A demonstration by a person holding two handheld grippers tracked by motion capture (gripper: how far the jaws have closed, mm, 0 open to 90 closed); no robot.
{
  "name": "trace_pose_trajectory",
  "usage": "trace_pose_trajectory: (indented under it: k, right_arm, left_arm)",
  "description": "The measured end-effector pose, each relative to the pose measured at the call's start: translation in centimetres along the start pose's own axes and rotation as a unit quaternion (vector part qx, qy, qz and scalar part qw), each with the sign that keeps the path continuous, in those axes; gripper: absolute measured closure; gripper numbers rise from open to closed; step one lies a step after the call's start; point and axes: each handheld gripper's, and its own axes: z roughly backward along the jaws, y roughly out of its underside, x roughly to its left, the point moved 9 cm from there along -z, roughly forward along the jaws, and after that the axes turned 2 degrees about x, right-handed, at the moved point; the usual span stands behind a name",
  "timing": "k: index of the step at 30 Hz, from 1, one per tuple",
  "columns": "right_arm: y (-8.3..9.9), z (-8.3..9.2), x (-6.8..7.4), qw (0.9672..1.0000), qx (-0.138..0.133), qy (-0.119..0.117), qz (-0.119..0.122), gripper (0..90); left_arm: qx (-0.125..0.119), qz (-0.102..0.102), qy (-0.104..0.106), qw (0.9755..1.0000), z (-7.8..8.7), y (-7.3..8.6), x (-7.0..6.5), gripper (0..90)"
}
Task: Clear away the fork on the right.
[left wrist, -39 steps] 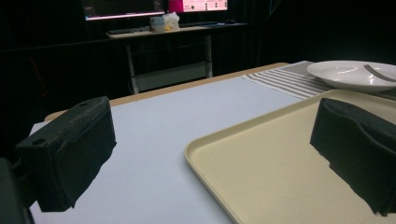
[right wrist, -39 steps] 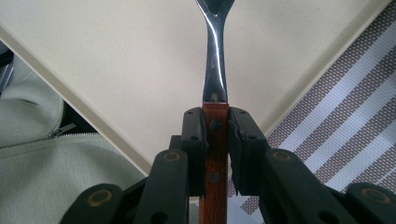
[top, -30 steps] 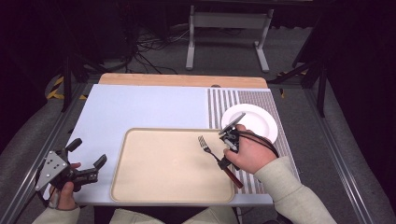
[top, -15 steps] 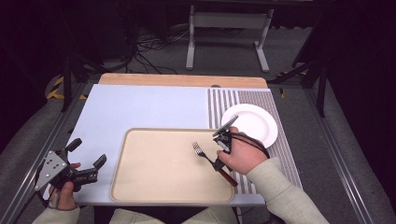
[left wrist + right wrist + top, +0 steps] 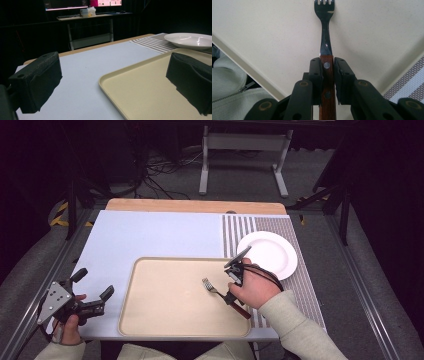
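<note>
Over the tray point(image 5: 165, 320), right side: my right tool point(image 5: 231, 296) is clamped on the fork point(image 5: 212, 287) by its wooden handle. In the right gripper view the pads grip both sides of the handle point(image 5: 326, 82), tines point(image 5: 324, 3) pointing away over the tray's cream floor. Can't tell whether the tines touch the tray or hang just above it. Plate point(image 5: 267, 254) sits on the striped mat to the right, near, not touching the tray.

Left tool point(image 5: 92, 301) at the surface's near left corner, jaws wide, nothing between them, just beside the tray's left rim point(image 5: 110, 86).

Step, as I judge it: carrying the fork, placement pending. Next move calls for lowering it flat, then easing the grip so the handle doesn't roll or skid.
</note>
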Motion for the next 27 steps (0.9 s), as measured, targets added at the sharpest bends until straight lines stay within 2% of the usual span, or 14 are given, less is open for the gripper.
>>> trace_pose_trajectory:
  k: [27]
  right_arm:
    - [0.1,-2.8,0.7,0.9996,0.027,-0.011,-0.004,77.5]
  left_arm:
    - [0.0,0.0,0.001,1.0,0.0,0.0,0.0,0.6]
